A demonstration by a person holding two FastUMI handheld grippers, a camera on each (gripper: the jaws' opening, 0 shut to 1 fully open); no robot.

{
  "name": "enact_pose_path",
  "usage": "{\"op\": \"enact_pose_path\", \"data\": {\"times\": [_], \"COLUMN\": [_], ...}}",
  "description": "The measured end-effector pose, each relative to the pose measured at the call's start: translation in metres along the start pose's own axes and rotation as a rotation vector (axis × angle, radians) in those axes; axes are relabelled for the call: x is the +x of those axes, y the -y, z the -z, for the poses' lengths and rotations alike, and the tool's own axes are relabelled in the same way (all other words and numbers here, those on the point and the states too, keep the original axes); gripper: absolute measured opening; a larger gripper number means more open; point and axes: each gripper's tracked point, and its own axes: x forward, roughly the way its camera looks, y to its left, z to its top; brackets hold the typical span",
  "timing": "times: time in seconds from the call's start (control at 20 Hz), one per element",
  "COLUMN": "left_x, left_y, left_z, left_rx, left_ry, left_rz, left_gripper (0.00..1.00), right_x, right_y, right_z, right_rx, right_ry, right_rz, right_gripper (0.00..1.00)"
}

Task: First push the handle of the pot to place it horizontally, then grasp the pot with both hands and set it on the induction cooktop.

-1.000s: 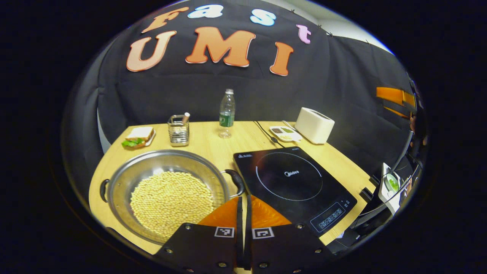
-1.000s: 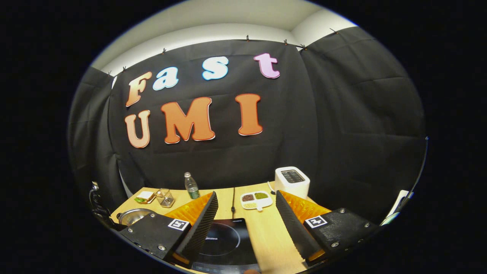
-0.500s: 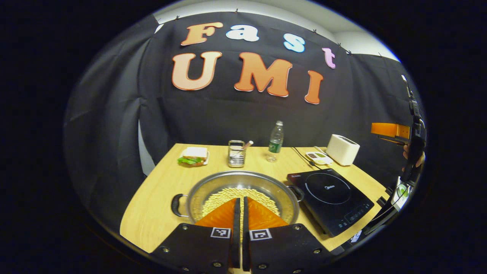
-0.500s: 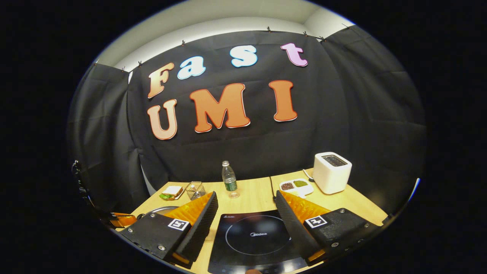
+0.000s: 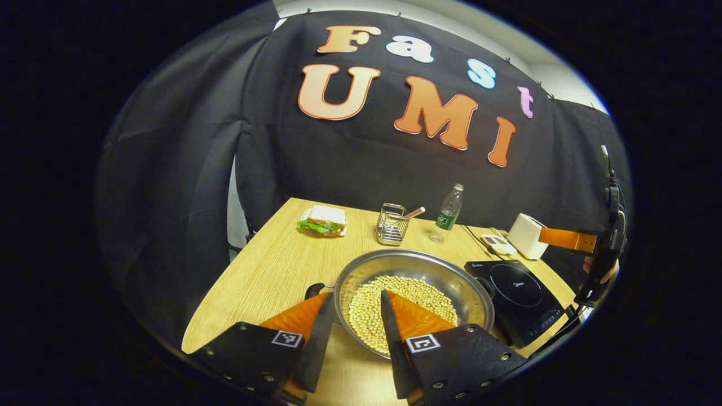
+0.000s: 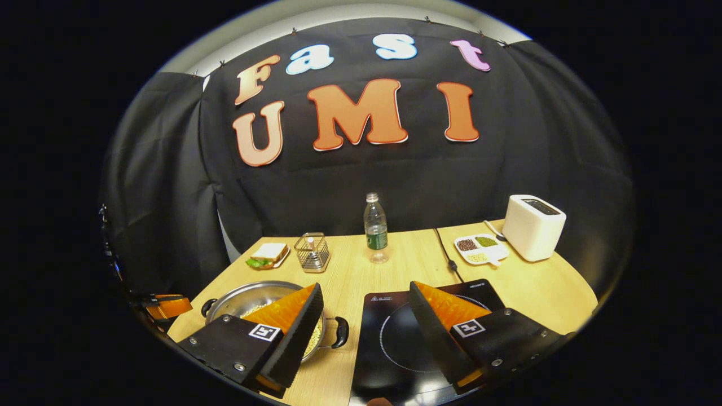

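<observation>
Fingers on our left gripper just opened, above the pot on the surface left of the cooktop. Right gripper fingers open too. Grasp next.

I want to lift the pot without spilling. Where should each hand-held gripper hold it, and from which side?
Take the pot by its two dark loop handles, one hand-held gripper each: the left handle from the pot's left, the right handle from the cooktop side. They sit opposite each other, so the load of beans would probably stay level.
</observation>
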Motion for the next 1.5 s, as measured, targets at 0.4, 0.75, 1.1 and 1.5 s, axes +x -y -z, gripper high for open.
{"op": "enact_pose_path", "data": {"times": [0.4, 0.75, 1.1, 1.5], "left_x": [0.045, 0.080, 0.092, 0.098], "left_y": [-0.025, -0.044, -0.047, -0.042], "left_z": [0.023, 0.053, 0.071, 0.067], "left_rx": [-0.007, -0.002, -0.031, -0.055], "left_ry": [-0.074, -0.154, -0.208, -0.198], "left_rz": [0.015, -0.013, -0.003, -0.005], "left_gripper": [0.92, 0.92, 0.91, 0.58], "right_x": [0.055, 0.077, 0.081, 0.085], "right_y": [-0.032, -0.032, -0.038, -0.044], "right_z": [0.069, 0.105, 0.116, 0.123], "right_rx": [-0.076, -0.119, -0.123, -0.094], "right_ry": [-0.172, -0.267, -0.303, -0.334], "right_rz": [0.004, 0.035, 0.015, -0.004], "right_gripper": [0.96, 0.96, 0.95, 0.65]}}
